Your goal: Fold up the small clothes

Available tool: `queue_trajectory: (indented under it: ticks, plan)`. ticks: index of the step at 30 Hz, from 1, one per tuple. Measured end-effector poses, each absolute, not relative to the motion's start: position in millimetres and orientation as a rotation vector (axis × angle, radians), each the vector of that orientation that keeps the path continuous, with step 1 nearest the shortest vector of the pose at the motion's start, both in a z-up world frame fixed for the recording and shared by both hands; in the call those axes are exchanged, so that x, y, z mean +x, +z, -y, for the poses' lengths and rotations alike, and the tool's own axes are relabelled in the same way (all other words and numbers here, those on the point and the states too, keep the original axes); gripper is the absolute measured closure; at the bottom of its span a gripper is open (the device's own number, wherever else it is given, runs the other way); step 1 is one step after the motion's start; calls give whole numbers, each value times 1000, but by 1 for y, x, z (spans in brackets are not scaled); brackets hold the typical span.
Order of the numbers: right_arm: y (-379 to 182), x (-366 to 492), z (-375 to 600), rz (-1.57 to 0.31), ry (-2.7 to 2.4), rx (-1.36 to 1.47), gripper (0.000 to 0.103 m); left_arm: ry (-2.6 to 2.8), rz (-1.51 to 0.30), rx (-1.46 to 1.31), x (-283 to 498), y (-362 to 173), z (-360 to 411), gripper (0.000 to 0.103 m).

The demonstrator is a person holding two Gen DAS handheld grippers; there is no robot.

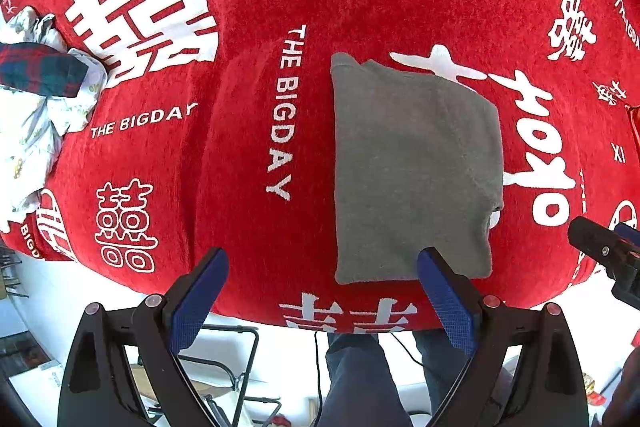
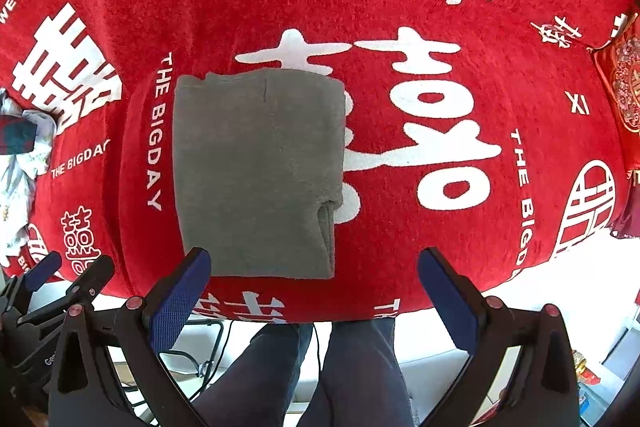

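Observation:
A grey garment (image 1: 412,171) lies folded into a flat rectangle on the red printed cloth (image 1: 248,155) near the table's front edge. In the right wrist view the same grey garment (image 2: 256,175) shows a small flap at its lower right. My left gripper (image 1: 320,291) hovers open just in front of the garment's near edge, nothing between its blue pads. My right gripper (image 2: 316,287) is also open and empty, its left pad at the garment's near left corner. The right gripper's tip (image 1: 604,247) shows at the right edge of the left wrist view.
A heap of white patterned and dark plaid clothes (image 1: 36,99) lies at the table's left. The red cloth (image 2: 460,227) hangs over the front edge. A person's legs (image 2: 320,367) stand below. A red patterned object (image 2: 624,91) sits at the far right.

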State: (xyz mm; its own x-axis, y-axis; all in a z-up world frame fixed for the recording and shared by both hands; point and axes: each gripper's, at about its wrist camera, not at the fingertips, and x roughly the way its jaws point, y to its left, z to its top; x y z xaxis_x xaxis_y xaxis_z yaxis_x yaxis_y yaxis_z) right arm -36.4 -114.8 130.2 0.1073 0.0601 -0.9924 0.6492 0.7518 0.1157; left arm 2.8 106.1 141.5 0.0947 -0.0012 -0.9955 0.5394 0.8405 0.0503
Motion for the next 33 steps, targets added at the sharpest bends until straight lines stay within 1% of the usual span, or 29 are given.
queue_trajectory:
  ticks: [33]
  plan:
    - [132,-38,110,-1411,-489,587,0,-430,-1433,482,1,138,-106,7]
